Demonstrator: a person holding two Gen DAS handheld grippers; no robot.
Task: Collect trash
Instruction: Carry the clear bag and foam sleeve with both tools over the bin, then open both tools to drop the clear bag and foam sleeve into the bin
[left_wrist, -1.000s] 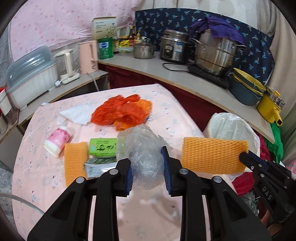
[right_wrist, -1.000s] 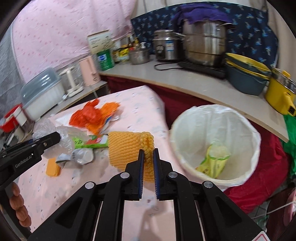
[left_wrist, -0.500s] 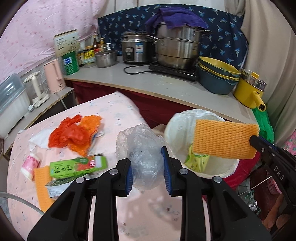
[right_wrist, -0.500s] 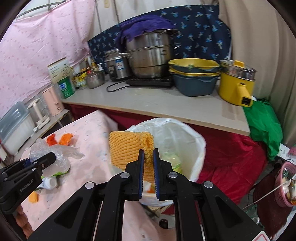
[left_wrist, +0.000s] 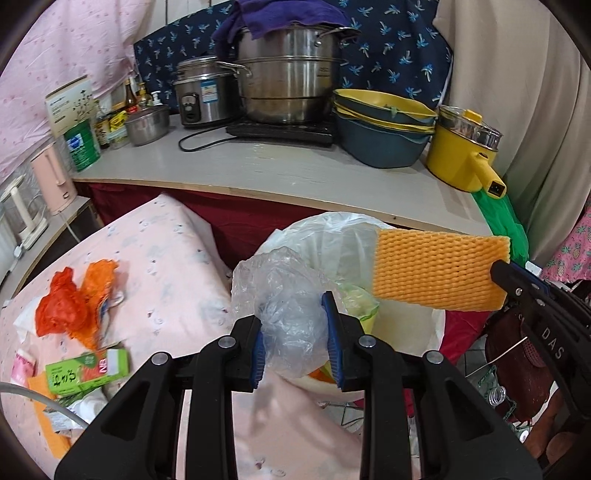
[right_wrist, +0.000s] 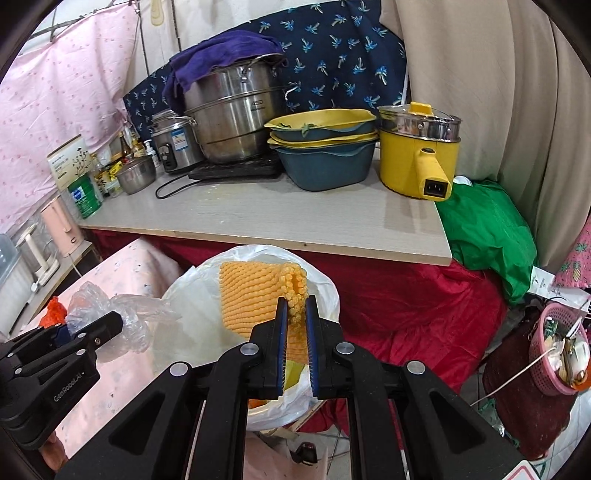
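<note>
My left gripper (left_wrist: 295, 328) is shut on a crumpled clear plastic bag (left_wrist: 284, 295) and holds it at the near rim of the white-lined trash bin (left_wrist: 332, 236). My right gripper (right_wrist: 294, 317) is shut on an orange foam net sleeve (right_wrist: 255, 299) and holds it over the bin (right_wrist: 192, 295). The sleeve also shows in the left wrist view (left_wrist: 436, 269), above the bin's right side. A green wrapper lies inside the bin. On the pink table (left_wrist: 166, 258) remain an orange plastic bag (left_wrist: 74, 302), a green carton (left_wrist: 88, 371) and another orange net piece (left_wrist: 48, 417).
A grey counter (left_wrist: 295, 170) behind the bin carries a steel steamer pot (left_wrist: 288, 85), a rice cooker (left_wrist: 203, 96), stacked blue and yellow basins (left_wrist: 384, 125) and a yellow electric pot (left_wrist: 465, 151). A pink basket (right_wrist: 561, 347) and red cloth stand to the bin's right.
Both grippers have swung right from over the table to over the bin, each still holding its piece. The table litter has slid to the left edge of view.
</note>
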